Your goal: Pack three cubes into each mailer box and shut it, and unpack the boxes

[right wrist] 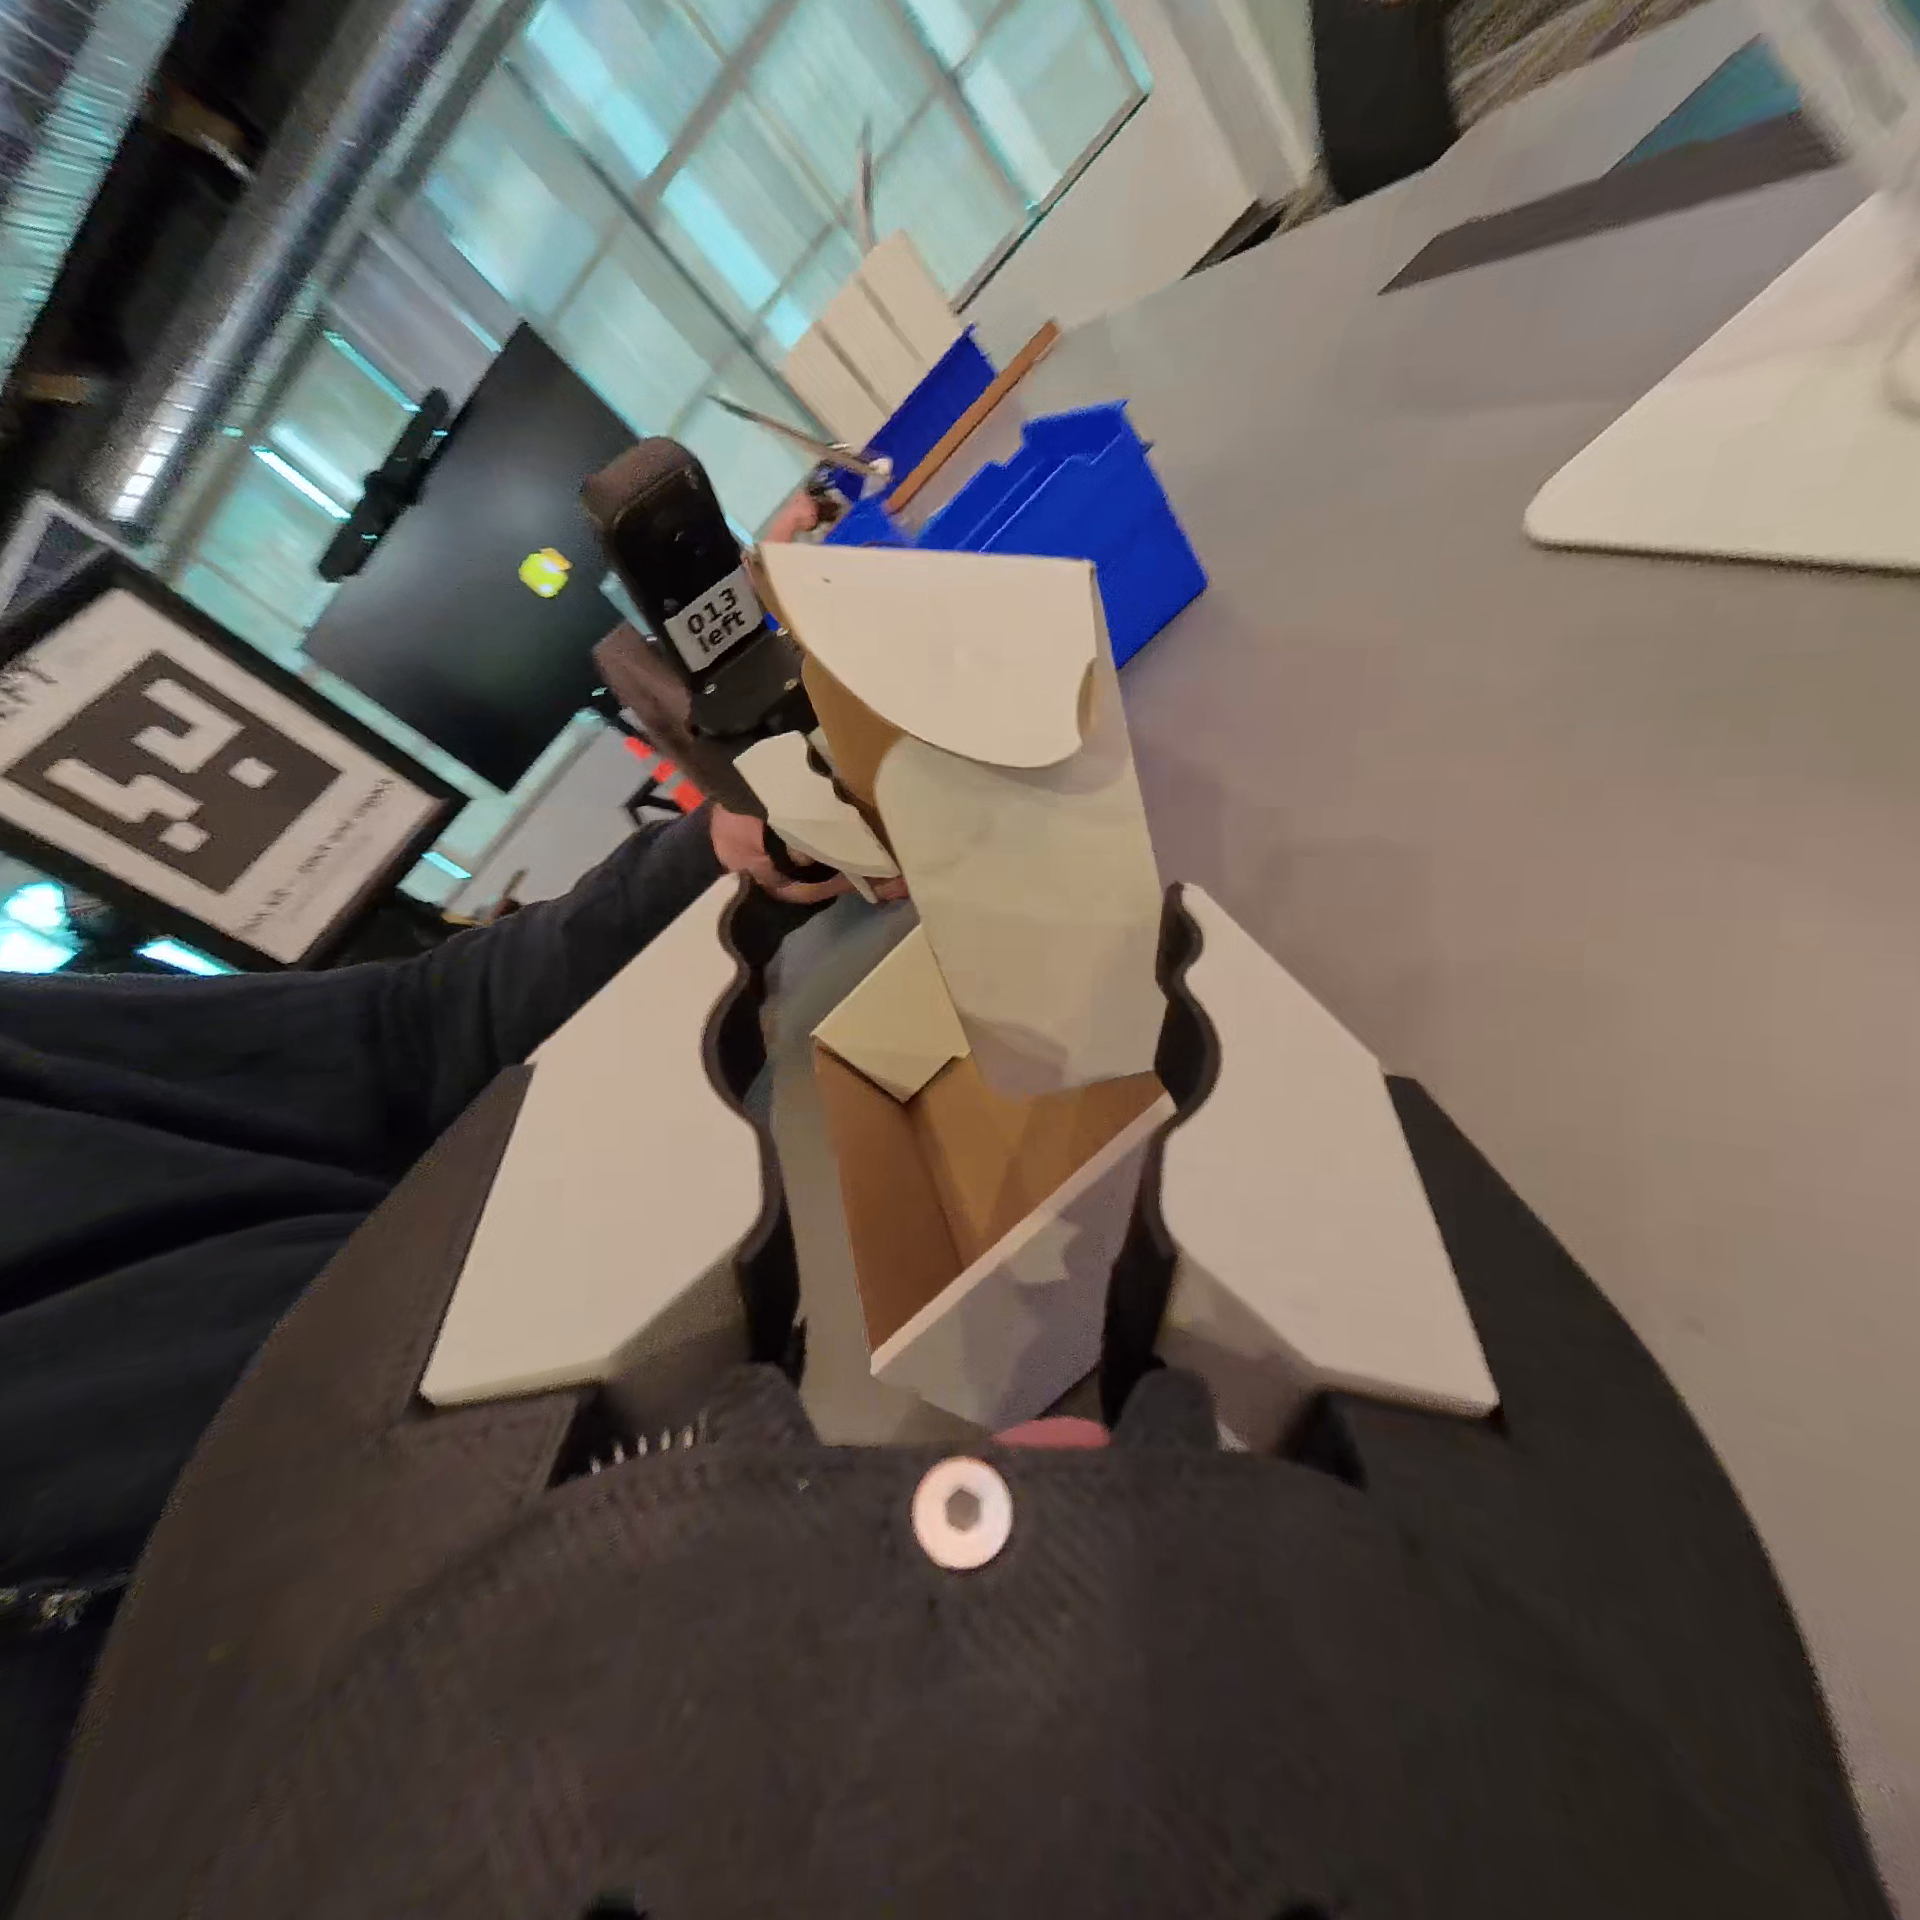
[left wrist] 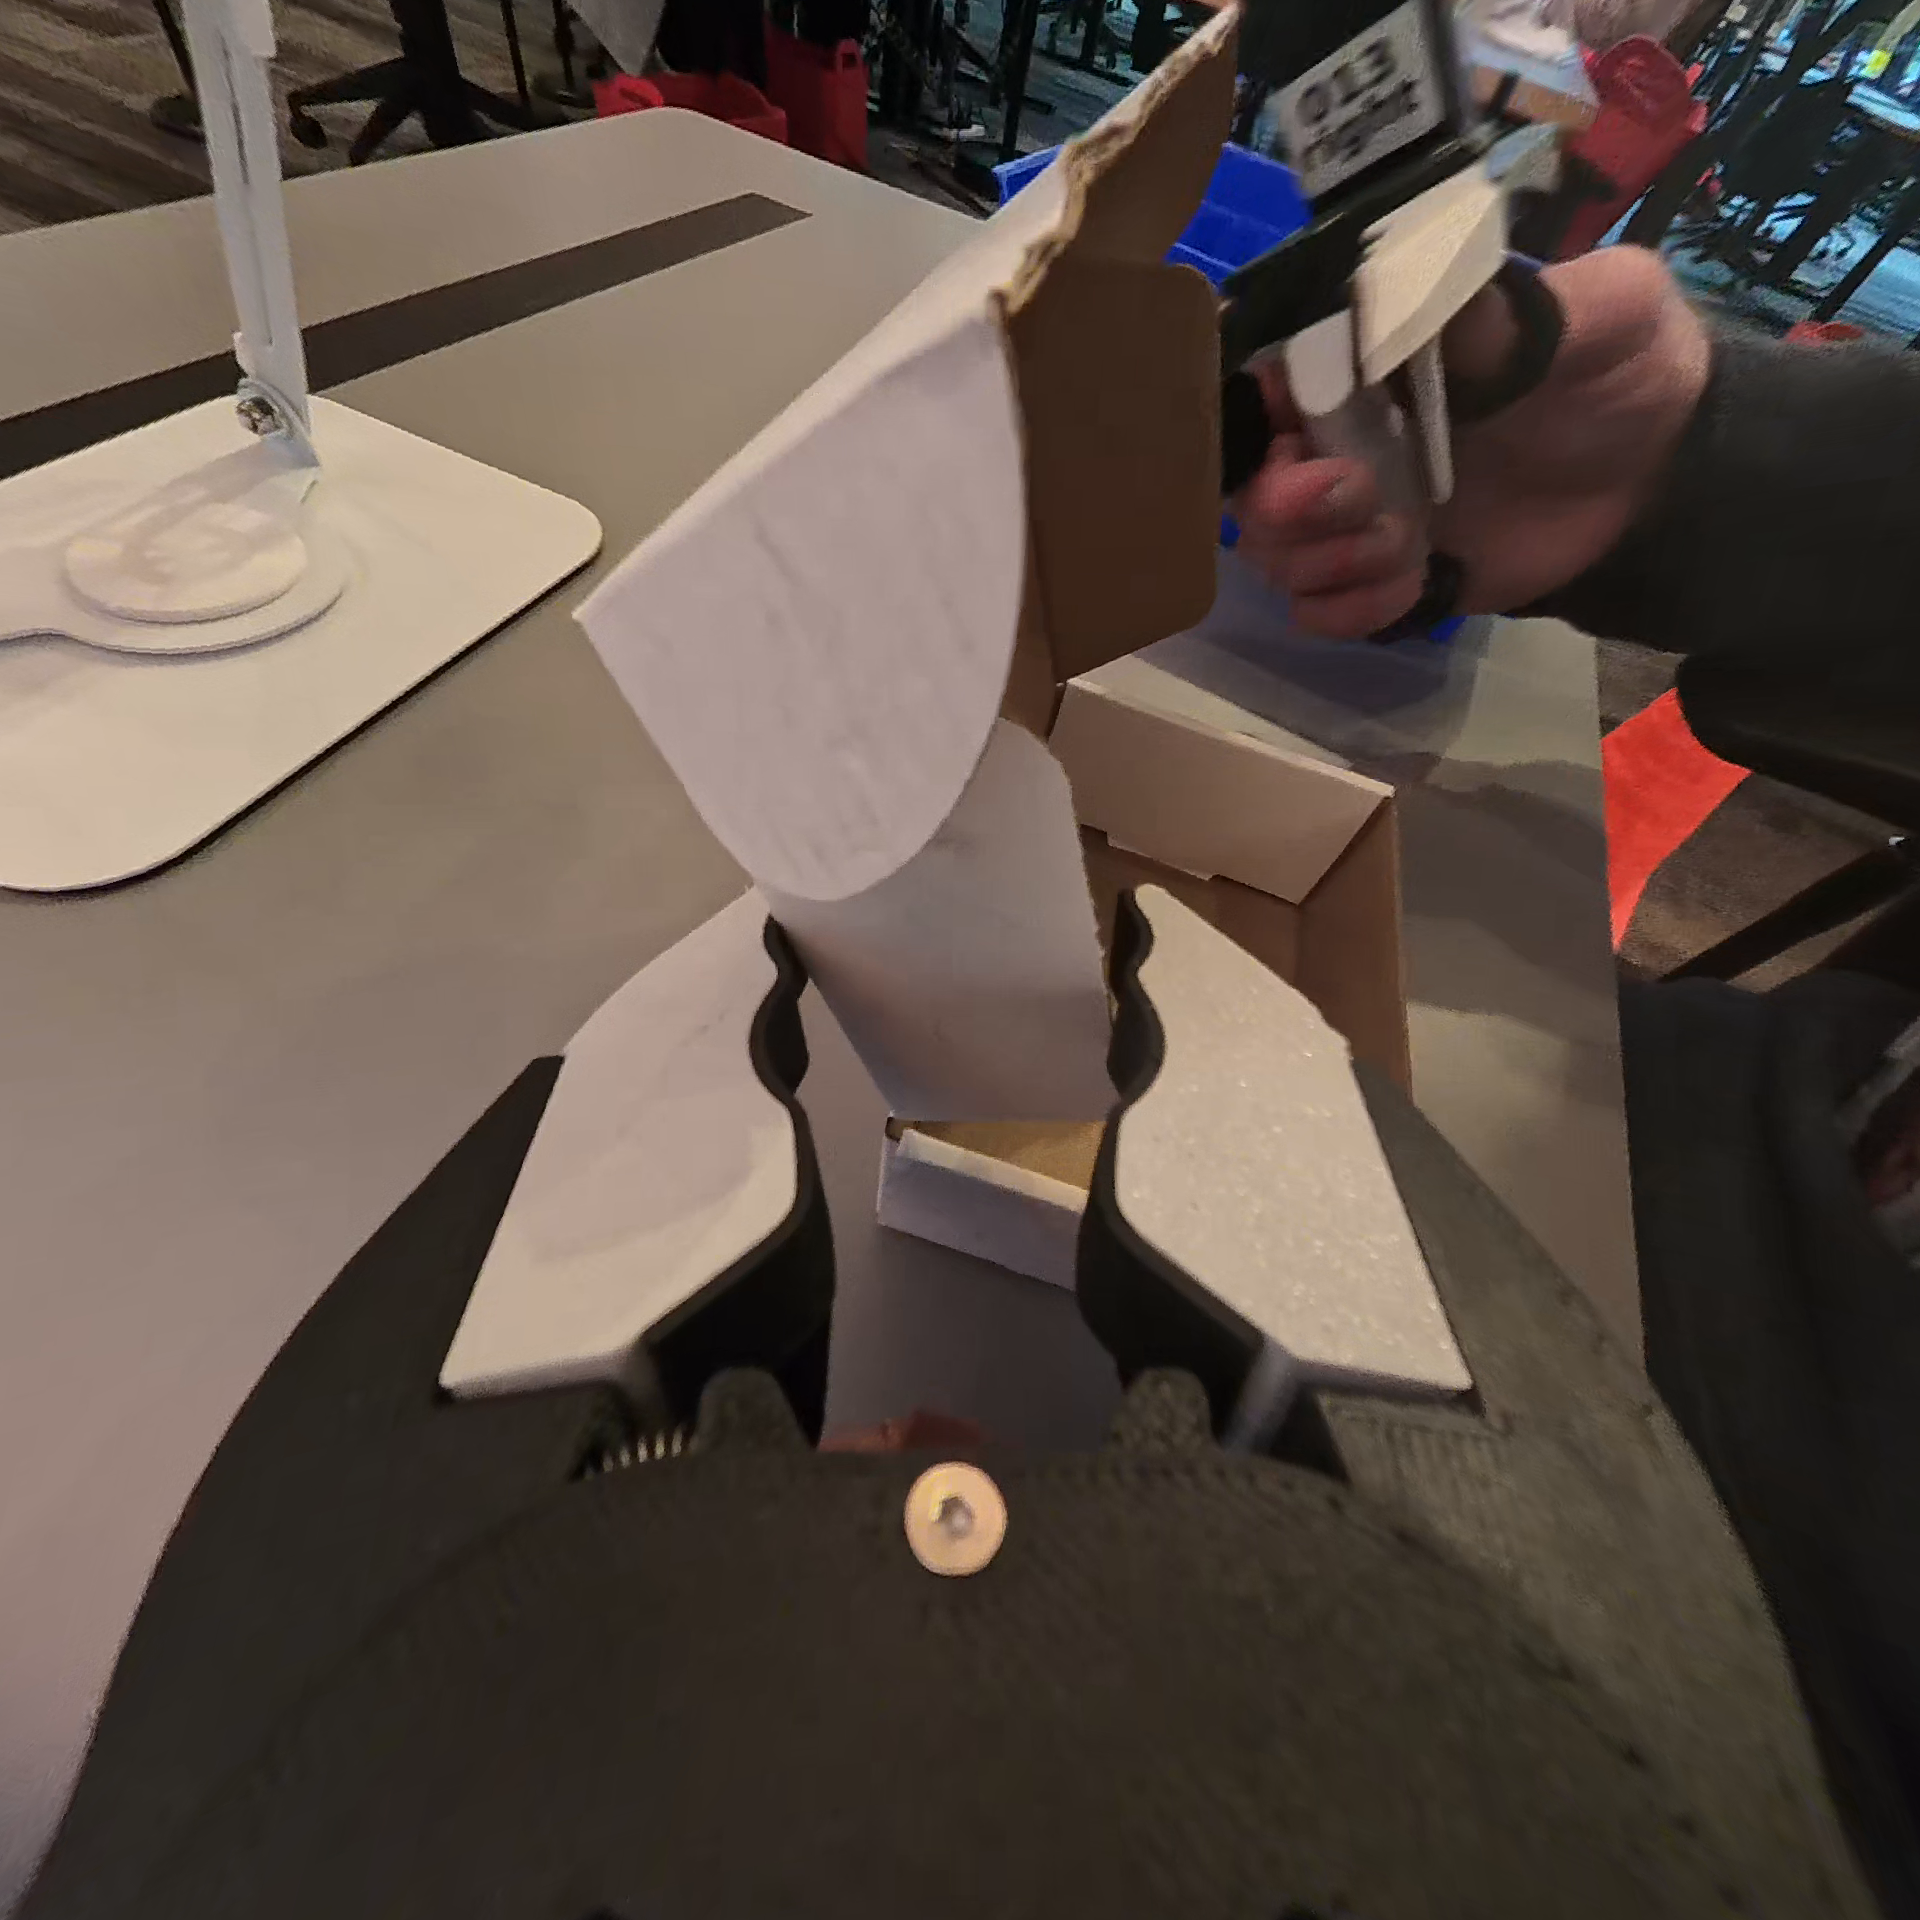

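A white mailer box [left wrist: 1226, 790] with a brown inside stands open on the grey table [left wrist: 364, 1039]. Its lid [left wrist: 831, 582] is raised and tilted, with a rounded ear flap hanging down. My left gripper [left wrist: 956, 935] is open, and a white side flap [left wrist: 966, 935] stands between its jaws. My right gripper [right wrist: 961, 925] is open over the box's open end [right wrist: 935, 1195], with the white wall by its right finger. It shows blurred in the left wrist view [left wrist: 1340, 353], behind the lid. The left gripper shows in the right wrist view [right wrist: 821, 821], at the lid. No cubes are in sight.
A white stand with a flat base [left wrist: 208, 644] is on the table to the left, also in the right wrist view [right wrist: 1766, 416]. Blue bins [right wrist: 1070, 530] sit behind the box. A dark strip [left wrist: 468, 291] crosses the table. A hand [left wrist: 1507, 447] holds the right gripper.
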`<state>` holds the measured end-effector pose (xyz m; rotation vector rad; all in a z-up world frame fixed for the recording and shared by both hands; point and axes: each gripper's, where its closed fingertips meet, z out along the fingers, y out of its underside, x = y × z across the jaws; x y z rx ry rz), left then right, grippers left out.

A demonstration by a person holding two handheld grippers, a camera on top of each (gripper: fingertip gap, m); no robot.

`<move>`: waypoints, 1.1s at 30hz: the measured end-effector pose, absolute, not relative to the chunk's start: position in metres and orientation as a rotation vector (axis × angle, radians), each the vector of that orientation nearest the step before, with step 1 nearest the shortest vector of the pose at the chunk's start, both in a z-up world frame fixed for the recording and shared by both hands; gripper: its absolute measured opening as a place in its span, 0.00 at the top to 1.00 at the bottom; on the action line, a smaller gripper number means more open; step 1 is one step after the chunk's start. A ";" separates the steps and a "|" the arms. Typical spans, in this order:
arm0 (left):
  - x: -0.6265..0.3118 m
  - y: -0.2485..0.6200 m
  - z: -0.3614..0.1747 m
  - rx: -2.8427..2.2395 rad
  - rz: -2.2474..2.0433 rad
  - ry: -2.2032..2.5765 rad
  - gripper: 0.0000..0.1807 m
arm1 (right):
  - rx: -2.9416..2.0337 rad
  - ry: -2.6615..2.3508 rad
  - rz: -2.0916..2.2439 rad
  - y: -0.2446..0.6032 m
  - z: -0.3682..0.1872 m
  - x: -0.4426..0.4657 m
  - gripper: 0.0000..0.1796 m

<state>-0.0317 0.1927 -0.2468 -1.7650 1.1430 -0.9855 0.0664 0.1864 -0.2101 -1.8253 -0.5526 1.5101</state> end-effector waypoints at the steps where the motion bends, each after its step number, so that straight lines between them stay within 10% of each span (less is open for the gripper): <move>1: -0.032 0.191 -0.247 -1.762 -1.006 1.147 0.69 | -1.823 -0.568 1.551 0.186 -0.214 0.063 0.58; 33: -0.024 0.144 -0.270 -1.745 -0.623 1.414 0.67 | -1.818 -1.268 0.705 0.135 -0.250 0.059 0.70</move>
